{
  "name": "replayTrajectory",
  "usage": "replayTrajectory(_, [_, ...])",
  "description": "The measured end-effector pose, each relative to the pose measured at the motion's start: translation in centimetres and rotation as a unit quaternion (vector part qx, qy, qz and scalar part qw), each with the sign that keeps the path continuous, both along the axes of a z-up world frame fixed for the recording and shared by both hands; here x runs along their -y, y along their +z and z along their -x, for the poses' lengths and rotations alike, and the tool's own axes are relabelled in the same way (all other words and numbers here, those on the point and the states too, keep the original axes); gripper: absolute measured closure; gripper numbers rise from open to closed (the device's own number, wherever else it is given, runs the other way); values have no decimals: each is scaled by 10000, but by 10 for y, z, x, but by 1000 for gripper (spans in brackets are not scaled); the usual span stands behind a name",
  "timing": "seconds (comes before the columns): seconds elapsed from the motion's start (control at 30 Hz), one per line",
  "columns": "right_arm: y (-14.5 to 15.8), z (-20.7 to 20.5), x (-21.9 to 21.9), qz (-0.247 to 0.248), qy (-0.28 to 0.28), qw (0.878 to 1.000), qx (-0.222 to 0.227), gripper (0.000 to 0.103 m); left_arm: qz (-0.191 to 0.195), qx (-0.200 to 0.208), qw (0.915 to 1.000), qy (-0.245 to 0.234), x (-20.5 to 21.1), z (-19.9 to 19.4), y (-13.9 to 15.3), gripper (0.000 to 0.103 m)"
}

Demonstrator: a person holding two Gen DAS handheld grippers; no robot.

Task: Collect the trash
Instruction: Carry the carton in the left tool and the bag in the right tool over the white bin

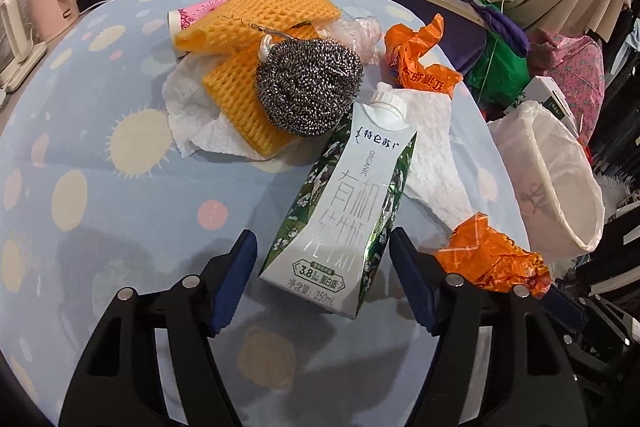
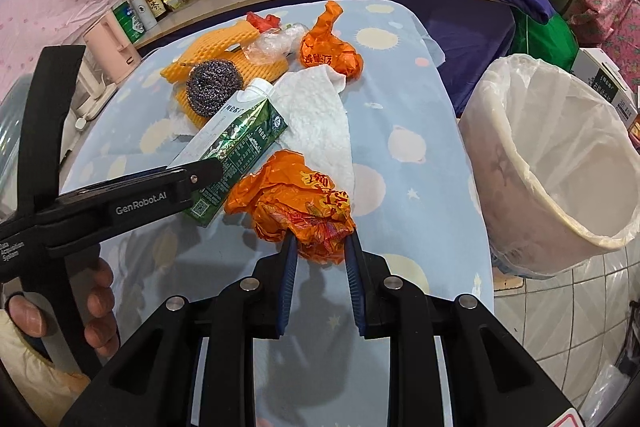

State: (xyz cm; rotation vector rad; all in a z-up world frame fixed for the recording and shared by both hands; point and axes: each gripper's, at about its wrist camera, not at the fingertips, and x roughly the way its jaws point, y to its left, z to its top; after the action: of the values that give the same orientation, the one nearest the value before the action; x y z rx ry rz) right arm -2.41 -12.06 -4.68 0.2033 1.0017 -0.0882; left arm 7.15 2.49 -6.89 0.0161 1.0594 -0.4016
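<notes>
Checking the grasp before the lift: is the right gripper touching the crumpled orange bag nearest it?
Touching. In the right wrist view, the right gripper has both blue fingertips pressed into the crumpled orange bag, with no gap visible.

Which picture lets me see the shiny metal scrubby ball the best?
The left wrist view. There the steel wool scrubber sits big and whole near the middle, resting on the orange foam net. In the right wrist view the scrubber is smaller and farther off, with the milk carton covering its lower edge.
</notes>
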Motion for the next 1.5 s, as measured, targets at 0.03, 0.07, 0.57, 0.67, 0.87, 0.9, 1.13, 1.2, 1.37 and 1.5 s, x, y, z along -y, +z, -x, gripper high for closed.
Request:
replayTrajectory(0.03, [0, 1, 1, 0, -19, 10000, 8, 80, -32, -27, 10000, -35, 2, 0, -2, 42])
replayTrajectory(0.07, [1, 2, 2, 8, -37, 10000, 21, 80, -71, -24, 10000, -45, 4, 1, -2, 42])
replayTrajectory(0.57, [39, 19, 17, -40, -182, 9986, 493, 80, -27, 345, 9994, -45, 7, 39, 51, 53])
replayTrajectory(0.67, [50, 23, 19, -124, -164, 9977, 646, 80, 79, 387, 9992, -54, 7, 45, 65, 54])
replayTrajectory(0.87, [71, 26, 23, -162, -153, 9954, 931, 80, 182, 627, 9978, -100, 10, 56, 92, 54])
replayTrajectory(0.9, [74, 26, 24, -151, -164, 9950, 975, 80, 197, 662, 9976, -109, 10, 57, 96, 54])
replayTrajectory(1.13, [97, 30, 55, 52, -560, 9901, 1285, 80, 320, 932, 9947, -297, 27, 58, 126, 54])
replayTrajectory(1.2, [101, 33, 72, 127, -792, 9878, 1335, 80, 367, 1007, 9935, -387, 36, 56, 135, 54])
replayTrajectory(1.37, [101, 43, 118, 325, -1447, 9804, 1298, 79, 562, 1140, 9894, -699, 71, 51, 153, 54])
replayTrajectory(1.5, [92, 49, 152, 445, -1894, 9738, 1174, 79, 648, 1192, 9858, -987, 107, 48, 158, 54])
